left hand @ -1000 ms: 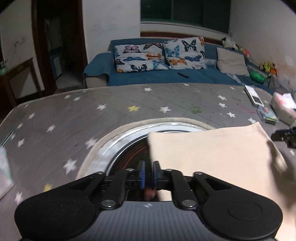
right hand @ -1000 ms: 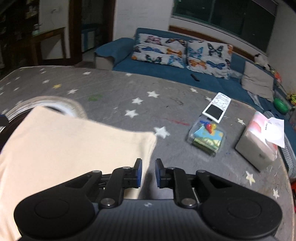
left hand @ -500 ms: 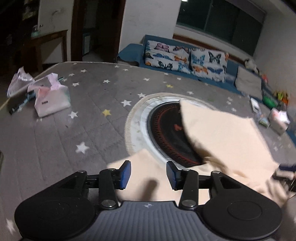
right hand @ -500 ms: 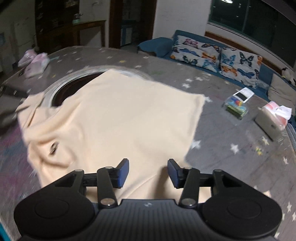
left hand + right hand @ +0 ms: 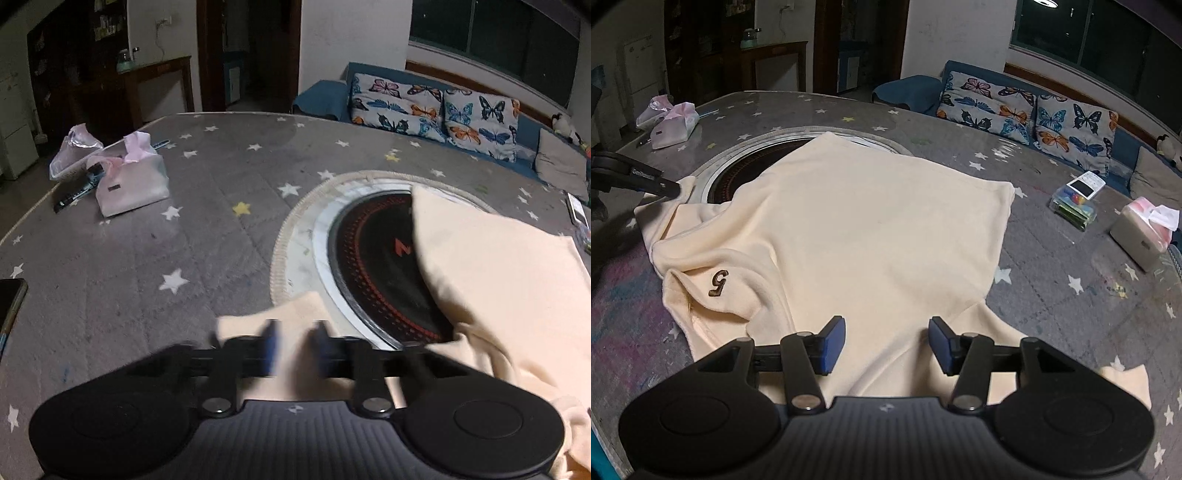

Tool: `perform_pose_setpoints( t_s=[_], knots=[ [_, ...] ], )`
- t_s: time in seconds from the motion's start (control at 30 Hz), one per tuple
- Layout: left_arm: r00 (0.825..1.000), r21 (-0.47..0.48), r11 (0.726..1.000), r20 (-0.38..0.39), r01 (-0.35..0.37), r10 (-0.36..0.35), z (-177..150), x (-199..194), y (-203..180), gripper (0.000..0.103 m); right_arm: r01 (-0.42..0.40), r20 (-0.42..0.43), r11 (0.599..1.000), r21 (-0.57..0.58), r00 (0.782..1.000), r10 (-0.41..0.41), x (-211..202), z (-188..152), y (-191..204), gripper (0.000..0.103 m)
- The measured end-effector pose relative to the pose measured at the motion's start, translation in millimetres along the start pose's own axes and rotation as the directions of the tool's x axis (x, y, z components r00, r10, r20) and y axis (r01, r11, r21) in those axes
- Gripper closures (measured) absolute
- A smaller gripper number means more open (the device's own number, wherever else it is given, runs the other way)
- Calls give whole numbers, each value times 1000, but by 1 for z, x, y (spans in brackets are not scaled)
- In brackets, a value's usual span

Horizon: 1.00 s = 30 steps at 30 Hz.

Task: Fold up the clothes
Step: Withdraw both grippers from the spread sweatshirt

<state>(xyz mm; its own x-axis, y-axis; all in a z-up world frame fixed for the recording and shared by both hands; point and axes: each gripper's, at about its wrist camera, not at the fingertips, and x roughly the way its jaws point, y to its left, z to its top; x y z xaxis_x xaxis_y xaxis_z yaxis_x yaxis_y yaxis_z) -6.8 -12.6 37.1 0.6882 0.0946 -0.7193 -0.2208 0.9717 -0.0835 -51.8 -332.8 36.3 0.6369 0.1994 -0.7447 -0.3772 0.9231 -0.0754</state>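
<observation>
A cream shirt with a small dark emblem lies spread on the grey star-patterned table, partly over the round black cooktop. My right gripper is open above the shirt's near edge, holding nothing. My left gripper is blurred, with its jaws apart over a cream sleeve; in the right wrist view its fingertips touch the shirt's left corner. The shirt's body covers the right part of the cooktop in the left wrist view.
A pink tissue pack and a plastic bag sit at the far left. A phone lies at the left edge. A tissue box, a plastic case and a remote sit at the right. A blue sofa stands behind.
Both grippers let go of the shirt and opened. The shirt dropped flat onto the table. Both grippers pulled back toward the near edge; the left gripper's jaws have narrowed a little.
</observation>
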Motion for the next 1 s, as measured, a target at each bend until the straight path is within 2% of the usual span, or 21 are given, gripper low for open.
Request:
perform_pose_setpoints(
  t_s=[0.07,0.23,0.33,0.5,0.53,0.63,0.7,0.87,1.0],
  knots=[
    [999,-50,998,26,23,-22,7,-4,20,102,0,-1,1000,5,1000,0,0,-1,-1,52],
    [987,-85,996,159,-6,19,28,-24,70,103,4,-9,1000,3,1000,-4,2,-2,-2,52],
    [990,-124,990,134,66,-49,33,-28,90,103,5,-11,1000,3,1000,-5,3,-2,-1,52],
    [988,-84,985,58,150,-145,14,-27,61,99,9,-15,1000,-1,1000,-9,5,0,0,50],
    [989,-77,987,45,143,-139,12,-24,53,98,9,-16,1000,-3,1000,-9,5,1,0,50],
    [994,-58,992,7,110,-110,7,-13,29,82,6,-16,1000,-15,1000,-7,4,2,2,50],
    [996,-44,995,-18,89,-90,4,-6,14,65,0,-13,1000,-19,1000,0,3,3,3,50],
    [999,1,1000,-20,-28,28,4,7,-13,55,-15,-7,1000,-18,1000,14,4,2,3,49],
    [997,13,997,-16,-80,81,5,13,-21,45,-25,-2,1000,-14,1000,25,5,3,2,49]
  ],
)
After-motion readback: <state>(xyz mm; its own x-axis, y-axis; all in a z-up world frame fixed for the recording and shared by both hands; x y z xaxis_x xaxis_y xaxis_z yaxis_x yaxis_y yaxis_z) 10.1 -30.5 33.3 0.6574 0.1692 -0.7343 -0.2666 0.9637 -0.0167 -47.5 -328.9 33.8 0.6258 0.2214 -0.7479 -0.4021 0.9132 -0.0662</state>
